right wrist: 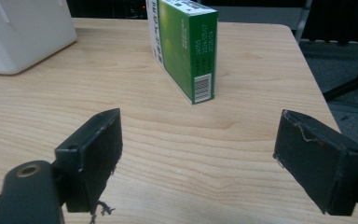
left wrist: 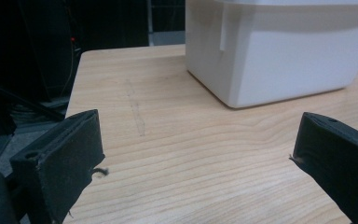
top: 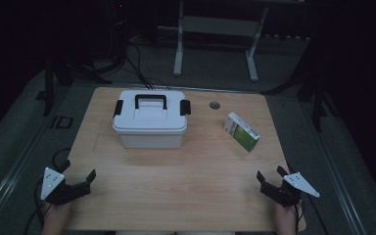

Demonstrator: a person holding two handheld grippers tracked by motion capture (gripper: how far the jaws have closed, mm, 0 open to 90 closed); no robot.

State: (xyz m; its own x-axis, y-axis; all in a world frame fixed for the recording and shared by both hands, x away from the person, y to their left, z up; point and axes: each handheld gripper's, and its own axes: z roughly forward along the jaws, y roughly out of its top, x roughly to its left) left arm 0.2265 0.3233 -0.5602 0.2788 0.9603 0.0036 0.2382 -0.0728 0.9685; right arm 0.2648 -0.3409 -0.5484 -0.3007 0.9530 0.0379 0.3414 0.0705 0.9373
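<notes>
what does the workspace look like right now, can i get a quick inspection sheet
Surface: wooden table, with a small round grommet near the far edge.
Job's things: white lidded box with black handle and latches, closed; green and white carton standing on edge, apart from it.
Clutter: nothing seen.
Grippers: left gripper and right gripper both open, empty, at the near corners.
Cables: black cables behind the table.
Surroundings: dark room, grey stand beyond.

1 white bin [top: 150, 122], 1 green box [top: 242, 131]
</notes>
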